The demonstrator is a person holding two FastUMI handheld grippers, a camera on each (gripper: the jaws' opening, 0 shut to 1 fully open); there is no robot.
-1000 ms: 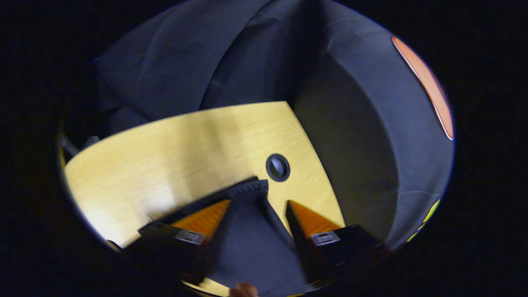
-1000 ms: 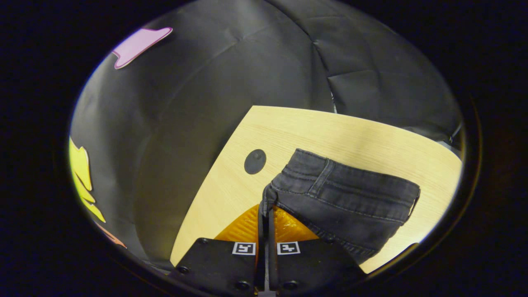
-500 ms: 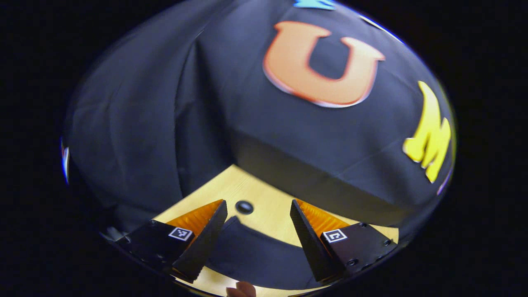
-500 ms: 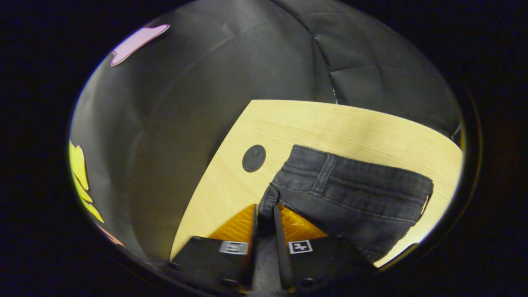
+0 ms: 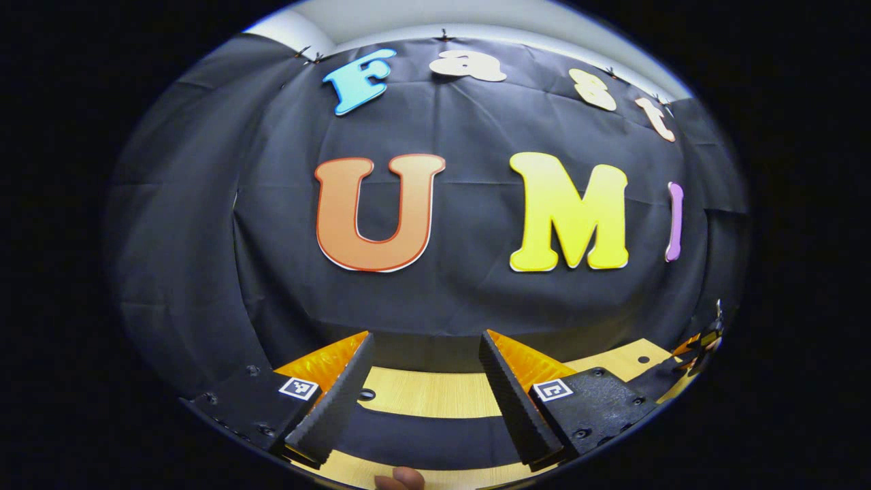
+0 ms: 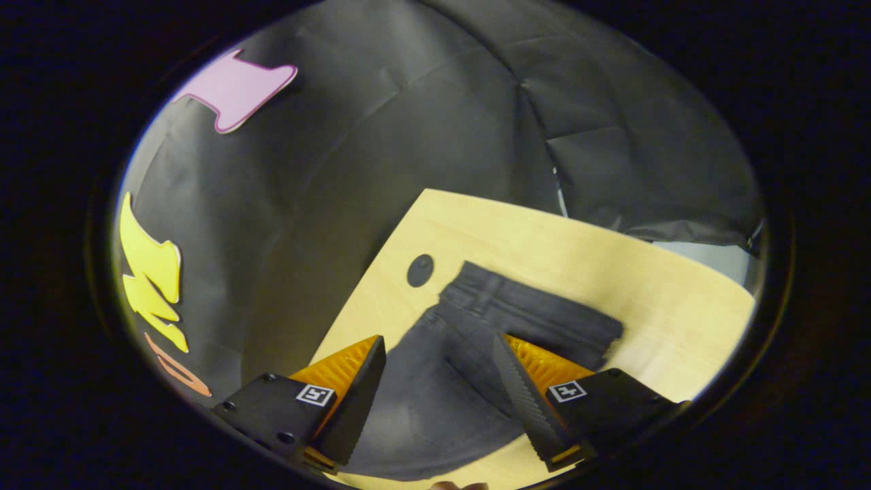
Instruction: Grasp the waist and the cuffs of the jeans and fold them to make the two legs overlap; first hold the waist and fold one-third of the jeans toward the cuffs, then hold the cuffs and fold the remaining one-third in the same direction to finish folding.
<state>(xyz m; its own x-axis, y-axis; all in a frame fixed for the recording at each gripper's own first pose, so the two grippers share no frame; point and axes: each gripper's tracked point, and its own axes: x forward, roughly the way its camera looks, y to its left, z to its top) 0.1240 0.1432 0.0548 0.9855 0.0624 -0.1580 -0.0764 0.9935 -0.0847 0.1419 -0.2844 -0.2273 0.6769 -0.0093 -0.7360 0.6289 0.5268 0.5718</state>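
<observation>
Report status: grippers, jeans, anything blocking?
Left gripper open, level over table. Right gripper open, above the jeans. Jeans flat on table, waistband near round grommet. No obstruction seen.

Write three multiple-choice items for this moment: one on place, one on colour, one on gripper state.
1. Where do the jeans lie?
A. on the wooden table
B. on the floor
C. hanging on the wall

2. What colour are the jeans?
A. light blue
B. black
C. white

3. How does the right gripper stand?
A. shut on the waist
B. shut on a cuff
C. open, with its fingers apart

Answers:
1 A: the right gripper view shows the denim flat on the tabletop beside the round hole.
2 B: the cloth is black throughout.
3 C: the fingers stand apart over the jeans, pressing nothing.
</observation>
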